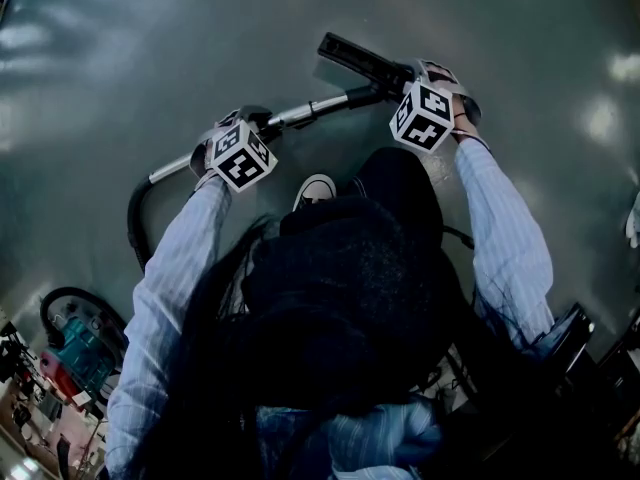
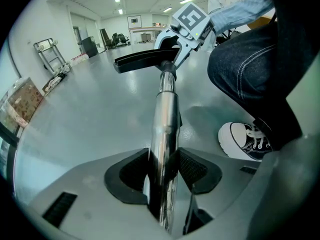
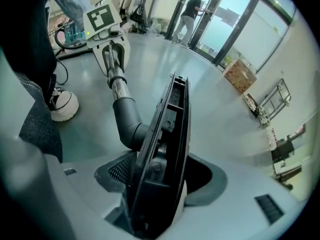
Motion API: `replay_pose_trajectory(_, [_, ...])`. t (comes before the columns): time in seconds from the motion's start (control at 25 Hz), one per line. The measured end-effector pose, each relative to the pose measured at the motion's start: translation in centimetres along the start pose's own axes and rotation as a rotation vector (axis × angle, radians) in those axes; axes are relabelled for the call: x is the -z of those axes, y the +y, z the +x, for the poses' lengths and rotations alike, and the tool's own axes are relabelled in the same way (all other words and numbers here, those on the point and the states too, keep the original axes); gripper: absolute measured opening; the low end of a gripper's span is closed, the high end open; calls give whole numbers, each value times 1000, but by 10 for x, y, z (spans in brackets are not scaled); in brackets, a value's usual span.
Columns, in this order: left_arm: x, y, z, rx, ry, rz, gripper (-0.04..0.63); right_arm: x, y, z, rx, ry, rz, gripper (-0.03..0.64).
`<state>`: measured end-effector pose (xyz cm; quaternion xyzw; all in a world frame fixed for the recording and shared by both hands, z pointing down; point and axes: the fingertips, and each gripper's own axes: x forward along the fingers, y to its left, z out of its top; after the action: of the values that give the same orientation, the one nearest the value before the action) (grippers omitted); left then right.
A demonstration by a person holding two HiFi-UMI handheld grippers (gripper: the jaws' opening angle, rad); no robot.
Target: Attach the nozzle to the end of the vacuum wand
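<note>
2 firm grips
Left gripper [image 2: 162,179] clamps shiny chrome wand [image 2: 165,114]; right gripper [image 3: 159,181] clamps flat black plastic nozzle [image 3: 172,119].

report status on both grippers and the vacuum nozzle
Left gripper shut on shiny metal vacuum wand. Right gripper shut on flat black plastic floor nozzle, its neck on the wand's end. White sneaker beside wand, not touching.

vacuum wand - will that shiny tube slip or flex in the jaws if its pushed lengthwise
Probably stiff: the vacuum wand runs dead straight from the left gripper to the nozzle. Likely slippery lengthwise, since its polished metal mirrors the room, though ribbed pads clamp it. The hose at its other end may drag on it.
</note>
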<state>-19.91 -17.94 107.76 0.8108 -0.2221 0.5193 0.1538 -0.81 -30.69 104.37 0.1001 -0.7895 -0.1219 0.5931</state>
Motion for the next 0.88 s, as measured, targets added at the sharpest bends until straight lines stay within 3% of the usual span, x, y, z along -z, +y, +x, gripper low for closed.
replay_pose_trajectory(0.32, [-1,-5,3,-8,32,72,173,-13,5,-1,23,6,-66,285])
replay_pose_trajectory(0.88, [10,6,33,34,101,21,173,-15,7,40,28,93,-40,285])
